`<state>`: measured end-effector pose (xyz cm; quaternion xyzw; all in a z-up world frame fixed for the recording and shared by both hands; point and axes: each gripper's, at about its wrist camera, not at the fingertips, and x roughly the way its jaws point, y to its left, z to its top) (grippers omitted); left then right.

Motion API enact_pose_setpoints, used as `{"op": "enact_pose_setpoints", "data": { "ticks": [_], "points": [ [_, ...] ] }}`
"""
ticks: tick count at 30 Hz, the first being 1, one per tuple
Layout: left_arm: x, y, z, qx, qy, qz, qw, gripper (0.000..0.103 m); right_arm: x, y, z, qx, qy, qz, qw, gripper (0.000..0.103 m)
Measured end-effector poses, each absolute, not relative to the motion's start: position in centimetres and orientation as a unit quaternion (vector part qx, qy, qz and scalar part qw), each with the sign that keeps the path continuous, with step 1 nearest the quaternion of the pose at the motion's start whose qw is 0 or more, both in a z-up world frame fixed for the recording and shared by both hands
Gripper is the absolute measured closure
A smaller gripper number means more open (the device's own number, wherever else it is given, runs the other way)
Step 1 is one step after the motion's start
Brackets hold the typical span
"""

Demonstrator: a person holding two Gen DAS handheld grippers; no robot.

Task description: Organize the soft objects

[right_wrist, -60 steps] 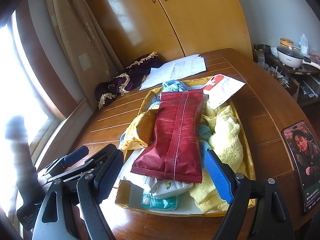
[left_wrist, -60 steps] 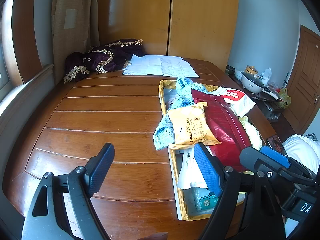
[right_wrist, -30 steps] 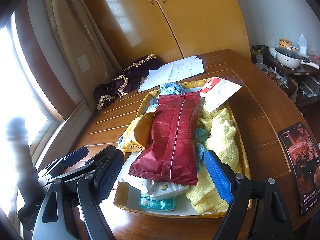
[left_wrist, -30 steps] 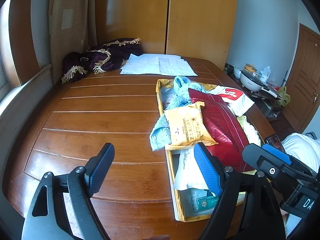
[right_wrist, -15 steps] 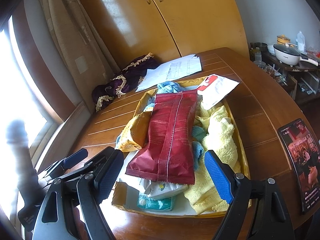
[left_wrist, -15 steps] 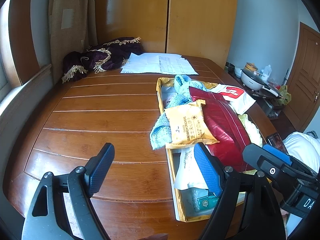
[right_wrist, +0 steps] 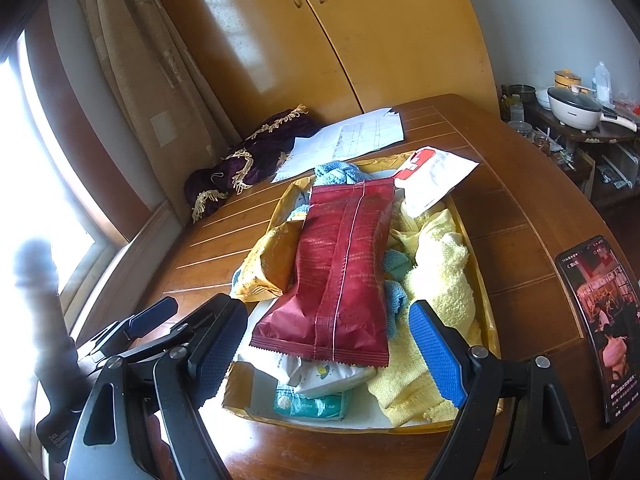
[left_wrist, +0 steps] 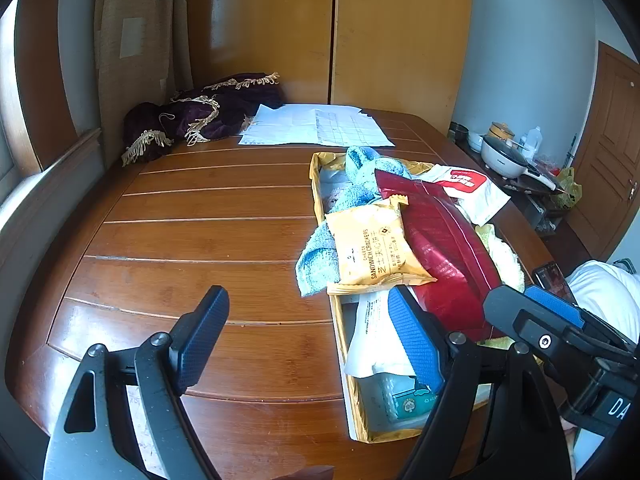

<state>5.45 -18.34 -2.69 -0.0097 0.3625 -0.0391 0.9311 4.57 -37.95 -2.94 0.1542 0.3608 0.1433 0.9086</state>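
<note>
A shallow yellow tray (right_wrist: 487, 322) heaped with soft goods sat toward the right side of a wooden table (left_wrist: 208, 240), its long left wall (left_wrist: 336, 320) bordering a broad stretch of bare planks. A long red snack bag (right_wrist: 344, 280) lay lengthwise on top of the pile, overlapping a yellow sandwich-cracker packet (left_wrist: 374, 250) that hung over the tray's left rim. A blue towel (left_wrist: 318, 260) spilled over that same edge onto the planks, while a yellow towel (right_wrist: 440, 280) filled the right side up to the wall. A red-and-white pouch (right_wrist: 434, 180) jutted past the far right corner. At the near end, a white wipes pack (right_wrist: 320, 376) and a teal tissue pack (right_wrist: 308, 402) lay under the red bag's lower hem.

The left gripper (left_wrist: 308, 336) hovered spread wide and empty above the table's near edge, its right finger over the tray's left wall. The right gripper (right_wrist: 328, 354) hung likewise released and empty, straddling the tray's near end. A lit smartphone (right_wrist: 600, 320) lay near the table's right edge, apart from the tray. Papers (left_wrist: 316, 130) and a fringed purple cloth (left_wrist: 200, 116) occupied the far end.
</note>
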Motion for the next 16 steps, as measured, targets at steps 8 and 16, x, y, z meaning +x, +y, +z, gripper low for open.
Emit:
{"op": "enact_pose_setpoints", "data": {
  "ticks": [8,16],
  "points": [
    [5.58,-18.31,-2.8,-0.013,0.365,-0.041,0.93,0.021,4.57,-37.99,-2.93,0.155,0.362,0.145,0.908,0.018],
    [5.55,-18.6,-2.65,-0.008,0.357,-0.042,0.933,0.021,4.63,-37.9,-2.96,0.155,0.362,0.148,0.907,0.018]
  ]
}}
